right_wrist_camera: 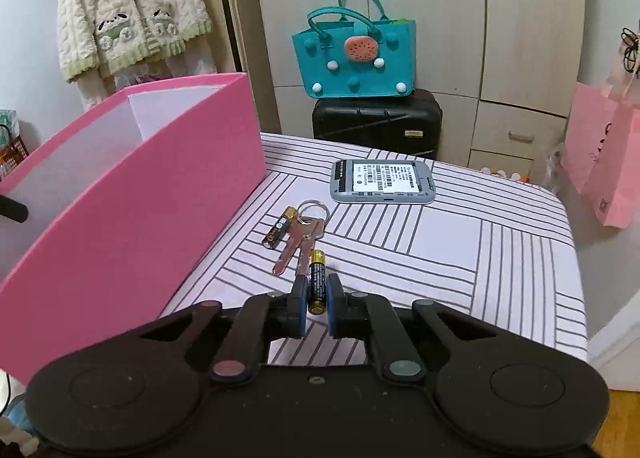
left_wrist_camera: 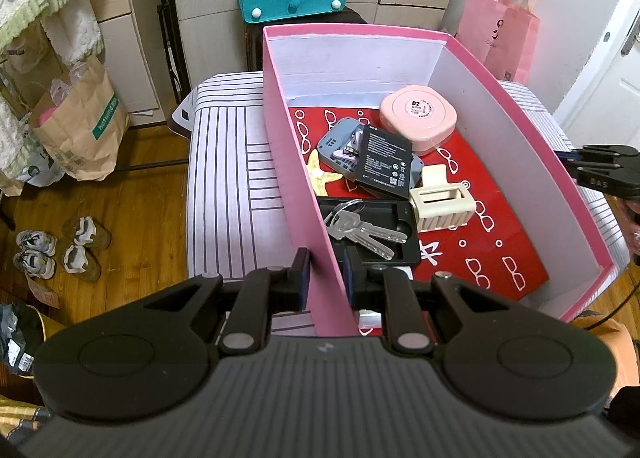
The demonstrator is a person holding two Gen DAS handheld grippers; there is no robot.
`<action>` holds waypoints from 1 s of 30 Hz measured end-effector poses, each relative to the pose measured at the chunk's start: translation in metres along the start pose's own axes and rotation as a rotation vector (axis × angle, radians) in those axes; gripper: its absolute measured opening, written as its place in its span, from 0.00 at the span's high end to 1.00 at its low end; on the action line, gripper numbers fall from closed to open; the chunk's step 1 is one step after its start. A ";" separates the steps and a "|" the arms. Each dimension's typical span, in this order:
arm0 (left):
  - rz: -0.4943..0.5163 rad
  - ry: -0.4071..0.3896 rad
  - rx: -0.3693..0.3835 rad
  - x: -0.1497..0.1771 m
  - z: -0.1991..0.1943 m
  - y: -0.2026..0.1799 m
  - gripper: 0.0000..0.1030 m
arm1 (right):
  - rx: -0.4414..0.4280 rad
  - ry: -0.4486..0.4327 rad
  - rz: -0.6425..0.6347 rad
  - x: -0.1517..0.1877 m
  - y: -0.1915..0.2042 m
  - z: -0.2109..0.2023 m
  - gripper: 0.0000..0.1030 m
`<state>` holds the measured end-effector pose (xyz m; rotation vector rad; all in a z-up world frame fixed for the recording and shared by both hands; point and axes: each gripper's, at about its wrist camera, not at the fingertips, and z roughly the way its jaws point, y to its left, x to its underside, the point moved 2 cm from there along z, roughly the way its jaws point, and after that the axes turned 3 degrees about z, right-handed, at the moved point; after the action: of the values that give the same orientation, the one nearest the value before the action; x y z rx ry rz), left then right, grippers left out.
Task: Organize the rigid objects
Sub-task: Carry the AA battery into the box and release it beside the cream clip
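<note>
The left gripper (left_wrist_camera: 326, 274) straddles the near part of the left wall of the pink box (left_wrist_camera: 304, 194), one finger outside and one inside; the blue pads sit just beside the wall on either side, and firm contact cannot be confirmed. The box rests on a striped surface (left_wrist_camera: 224, 178) and contains a pink square case (left_wrist_camera: 418, 120), a black battery pack (left_wrist_camera: 384, 162) lying on a grey device (left_wrist_camera: 334, 148), a yellow starfish (left_wrist_camera: 320, 174), a cream hair claw (left_wrist_camera: 440, 202), and a set of keys (left_wrist_camera: 360, 228) lying on a black tray (left_wrist_camera: 400, 234). The right gripper (right_wrist_camera: 316, 306) holds its jaws slightly apart with an AA battery (right_wrist_camera: 317, 282) lying between them, its length along the fingers and its plus end pointing away; the left pad is close against the battery, while a narrow gap shows at the right pad. The battery rests on the striped surface. Just beyond it lie a second set of keys (right_wrist_camera: 300, 238) and a second AA battery (right_wrist_camera: 280, 228), with a grey router (right_wrist_camera: 382, 181) farther back. The pink box stands to the left of these items.
</note>
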<state>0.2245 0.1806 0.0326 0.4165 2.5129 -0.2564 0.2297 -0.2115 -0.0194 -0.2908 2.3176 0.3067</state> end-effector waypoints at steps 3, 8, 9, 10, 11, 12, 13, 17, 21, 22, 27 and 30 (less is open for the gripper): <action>0.009 -0.002 0.002 0.000 0.000 0.000 0.84 | 0.002 -0.002 0.001 -0.001 0.003 -0.011 0.89; 0.009 -0.010 0.008 0.001 0.000 0.001 0.84 | -0.016 -0.021 0.016 -0.005 0.011 -0.030 0.89; 0.009 -0.011 0.009 0.001 -0.001 0.001 0.84 | -0.024 -0.026 0.019 -0.007 0.013 -0.034 0.89; 0.011 -0.012 0.009 0.001 -0.001 0.001 0.84 | -0.028 -0.032 0.021 -0.009 0.015 -0.038 0.89; 0.013 -0.012 0.009 0.002 -0.001 0.001 0.84 | -0.032 -0.037 0.024 -0.011 0.018 -0.042 0.89; 0.016 -0.012 0.009 0.001 -0.001 0.000 0.84 | -0.039 -0.040 0.026 -0.014 0.019 -0.046 0.89; 0.018 -0.011 0.009 0.001 -0.001 0.000 0.84 | -0.050 -0.045 0.030 -0.018 0.022 -0.051 0.89; 0.025 -0.008 0.006 0.001 0.000 -0.001 0.84 | -0.092 -0.065 0.042 -0.032 0.032 -0.069 0.89; 0.032 -0.006 0.008 0.001 -0.001 0.000 0.84 | -0.141 -0.082 0.039 -0.048 0.045 -0.086 0.89; 0.036 -0.005 0.007 0.001 -0.001 -0.001 0.84 | -0.156 -0.083 0.036 -0.052 0.048 -0.089 0.89; 0.080 0.011 -0.011 -0.001 0.001 -0.005 0.84 | -0.237 -0.056 -0.014 -0.065 0.075 -0.098 0.89; 0.109 0.021 -0.025 -0.002 0.001 -0.008 0.84 | -0.301 -0.006 -0.034 -0.068 0.094 -0.093 0.89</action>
<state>0.2237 0.1720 0.0337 0.5464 2.5015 -0.1791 0.1853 -0.1431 0.1049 -0.4764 2.2553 0.6397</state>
